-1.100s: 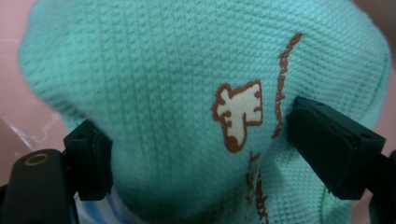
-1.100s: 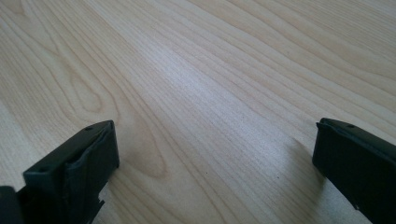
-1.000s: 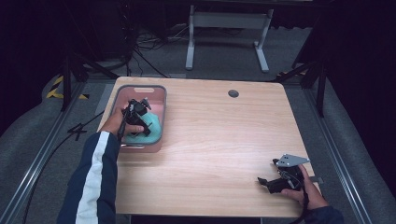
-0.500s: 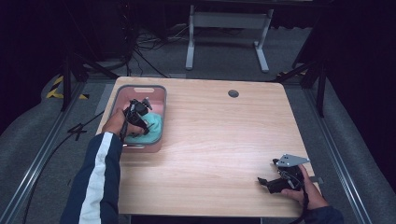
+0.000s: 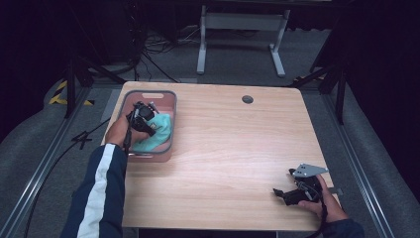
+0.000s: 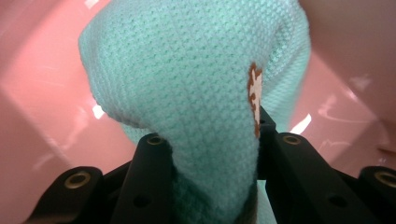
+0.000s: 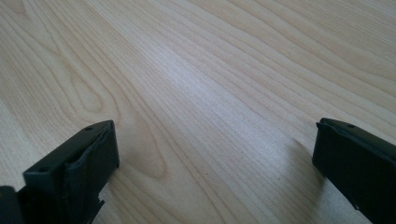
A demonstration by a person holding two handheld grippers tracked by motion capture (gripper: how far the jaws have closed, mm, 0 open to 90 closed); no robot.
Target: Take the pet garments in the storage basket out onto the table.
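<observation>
The left claw (image 5: pixel 148 123) has just closed on the teal cloth (image 6: pixel 196 102).

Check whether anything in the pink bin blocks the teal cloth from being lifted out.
Nothing visible does. The left hand-held gripper is shut on the teal cloth, and the pink bin is open above it.

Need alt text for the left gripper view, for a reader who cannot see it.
The left gripper has its two black jaws clamped on a bunched mint-green knitted cloth that bears a small brown-and-white mark. Behind it lie the glossy pink walls of a bin.
</observation>
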